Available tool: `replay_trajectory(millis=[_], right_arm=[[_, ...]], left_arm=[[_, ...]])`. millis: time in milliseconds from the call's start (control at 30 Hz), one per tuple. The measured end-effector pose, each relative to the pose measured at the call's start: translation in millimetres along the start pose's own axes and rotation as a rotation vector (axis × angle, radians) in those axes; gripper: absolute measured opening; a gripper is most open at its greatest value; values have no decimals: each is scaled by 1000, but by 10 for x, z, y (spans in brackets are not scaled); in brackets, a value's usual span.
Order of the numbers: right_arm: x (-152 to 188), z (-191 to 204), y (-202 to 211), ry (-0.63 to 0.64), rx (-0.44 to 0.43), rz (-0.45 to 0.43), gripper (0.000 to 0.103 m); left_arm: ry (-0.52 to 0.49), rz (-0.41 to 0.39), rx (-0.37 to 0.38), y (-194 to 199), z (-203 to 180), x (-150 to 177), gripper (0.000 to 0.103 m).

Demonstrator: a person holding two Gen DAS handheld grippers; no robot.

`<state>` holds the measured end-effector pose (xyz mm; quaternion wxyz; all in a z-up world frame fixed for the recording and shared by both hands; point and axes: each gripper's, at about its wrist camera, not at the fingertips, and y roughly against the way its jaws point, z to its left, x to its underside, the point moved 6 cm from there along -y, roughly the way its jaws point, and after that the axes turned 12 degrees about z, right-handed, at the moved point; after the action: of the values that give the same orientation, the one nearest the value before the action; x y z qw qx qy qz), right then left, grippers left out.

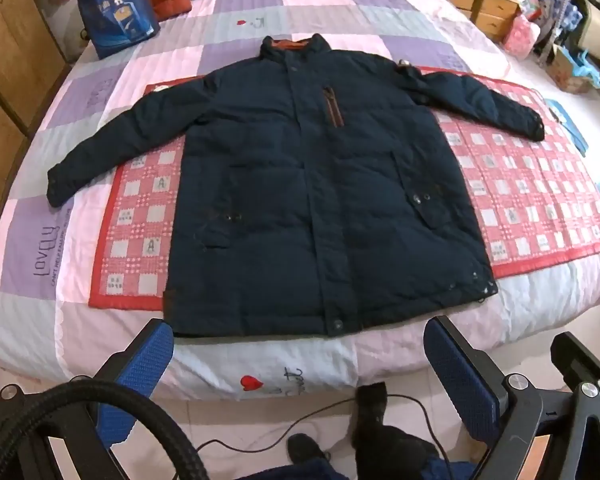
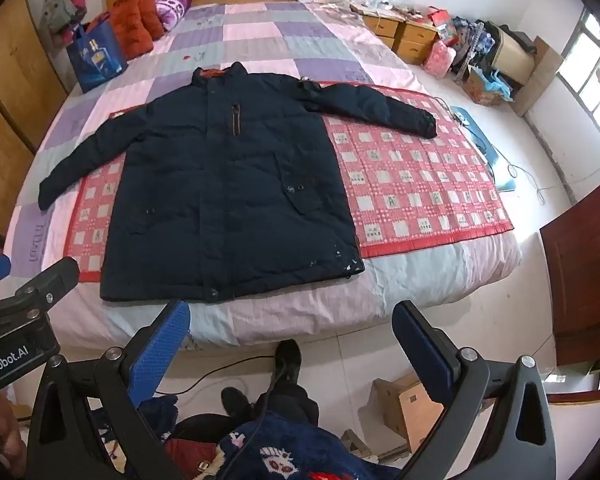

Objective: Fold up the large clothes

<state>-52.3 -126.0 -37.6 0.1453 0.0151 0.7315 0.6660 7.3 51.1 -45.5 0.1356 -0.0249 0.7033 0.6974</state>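
Note:
A large dark navy padded jacket [image 1: 312, 184] [image 2: 224, 196] lies flat and face up on the bed, collar away from me, both sleeves spread out to the sides. It rests partly on a red checked mat [image 1: 532, 196] [image 2: 416, 184]. My left gripper [image 1: 300, 352] hangs above the bed's near edge, short of the jacket's hem, jaws wide apart with nothing between them. My right gripper [image 2: 292, 336] hovers over the floor by the bed's near edge, open and empty too. Its blue pads [image 2: 160, 352] are bare.
A blue tote bag [image 1: 116, 20] and an orange padded garment [image 2: 134, 20] sit near the bed's head. Wooden drawers [image 2: 408, 36] and clutter stand at the far right. A person's dark shoes [image 2: 288, 356] and a cable [image 1: 332, 412] are on the floor below. A wardrobe [image 1: 4, 52] flanks the left.

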Motion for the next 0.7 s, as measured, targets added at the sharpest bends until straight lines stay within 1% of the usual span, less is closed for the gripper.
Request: replay_trajectory(millis=[33, 133, 200, 300, 333, 367, 467, 500, 633, 700], right_arm=[[-31, 10, 14, 0, 6, -44, 103], [-56, 3, -17, 5, 6, -46, 103], [-87, -22, -39, 8, 7, -38, 103], [-271, -127, -181, 11, -9, -11, 103], [-264, -110, -201, 12, -11, -8, 103], [-319, -129, -241, 16, -19, 22, 103], [-531, -249, -363, 31, -31, 69, 103], [-629, -322, -488, 46, -16, 123, 103], [-984, -493, -582, 82, -8, 115, 103], [-1161, -573, -634, 97, 2, 96, 103]], left_arm=[[0, -2, -2, -4, -4, -9, 103], [4, -1, -11, -29, -18, -69, 103], [8, 11, -11, -83, -61, -117, 103], [11, 36, -22, -200, -164, -210, 103], [13, 40, -24, -214, -185, -247, 103], [20, 47, -28, -248, -219, -309, 103], [42, 57, -29, -315, -317, -482, 103], [47, 57, -30, -337, -360, -547, 103], [63, 69, -35, -457, -558, -795, 103], [78, 85, -31, -527, -642, -897, 103]])
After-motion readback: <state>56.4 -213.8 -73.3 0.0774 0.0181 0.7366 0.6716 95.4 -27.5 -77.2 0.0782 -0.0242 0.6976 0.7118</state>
